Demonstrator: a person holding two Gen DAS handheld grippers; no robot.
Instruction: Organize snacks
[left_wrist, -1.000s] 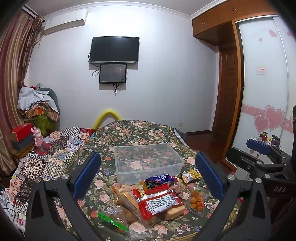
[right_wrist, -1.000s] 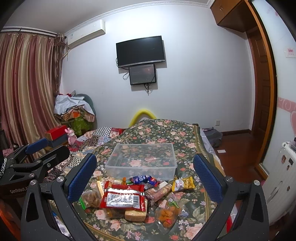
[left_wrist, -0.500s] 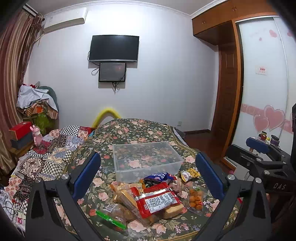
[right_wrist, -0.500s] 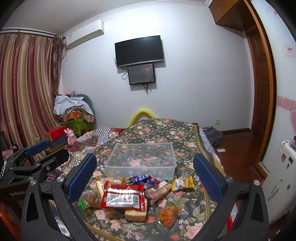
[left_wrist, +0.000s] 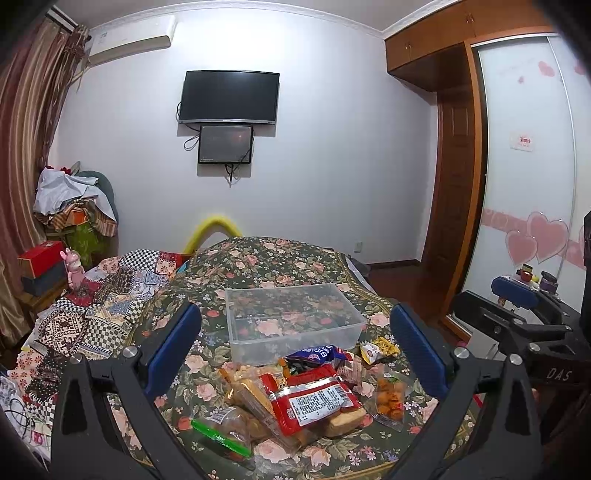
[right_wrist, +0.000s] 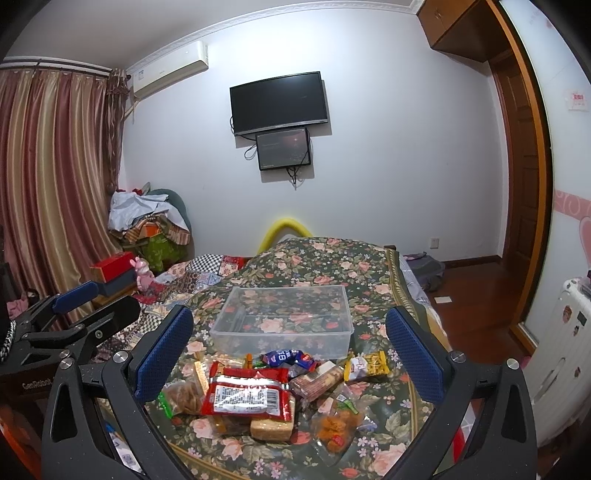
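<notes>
Left wrist view: left gripper wide open, empty, unchanged from earlier. Right gripper likewise spread, holding nothing. Clear rectangular plastic bin empty on floral bedspread; heap of packaged snacks just before it, unmoved.

Barely anything shifting here: the left claw tips down a touch, so the clear plastic box sits slightly higher in its view than a second ago. The right claw swings a shade rightward, the box drifting left between its fingers.
</notes>
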